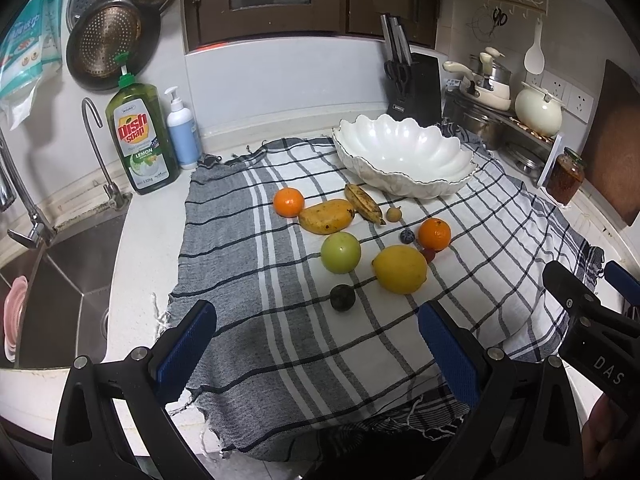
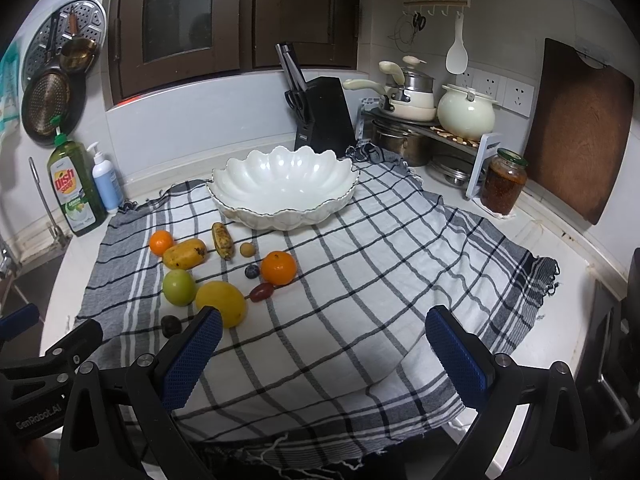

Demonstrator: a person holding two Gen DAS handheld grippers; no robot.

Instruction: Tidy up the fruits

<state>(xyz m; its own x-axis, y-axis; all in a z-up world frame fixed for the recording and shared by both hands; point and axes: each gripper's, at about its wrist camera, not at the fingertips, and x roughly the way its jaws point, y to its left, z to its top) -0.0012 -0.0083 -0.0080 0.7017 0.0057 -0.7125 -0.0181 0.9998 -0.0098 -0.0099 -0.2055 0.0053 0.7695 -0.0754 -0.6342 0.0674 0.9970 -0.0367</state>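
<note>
— Fruit lies loose on the checked cloth (image 1: pixel 256 264); bowl (image 1: pixel 404 156) empty at twelve o'clock; nothing sorted yet, I judge.

— Tools?

— Left tool (image 1: pixel 318 354) wide, holding nothing; right tool (image 2: pixel 324 356) likewise.

— Next?

— Probably the lemon (image 2: pixel 221 303), at ten o'clock of the right tool; close gently, carry it to the bowl.

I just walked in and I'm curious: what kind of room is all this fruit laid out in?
Most likely a home kitchen. There is a steel sink with a dish soap bottle beside it, a knife block, and pots stacked on a rack by the wall.
</note>
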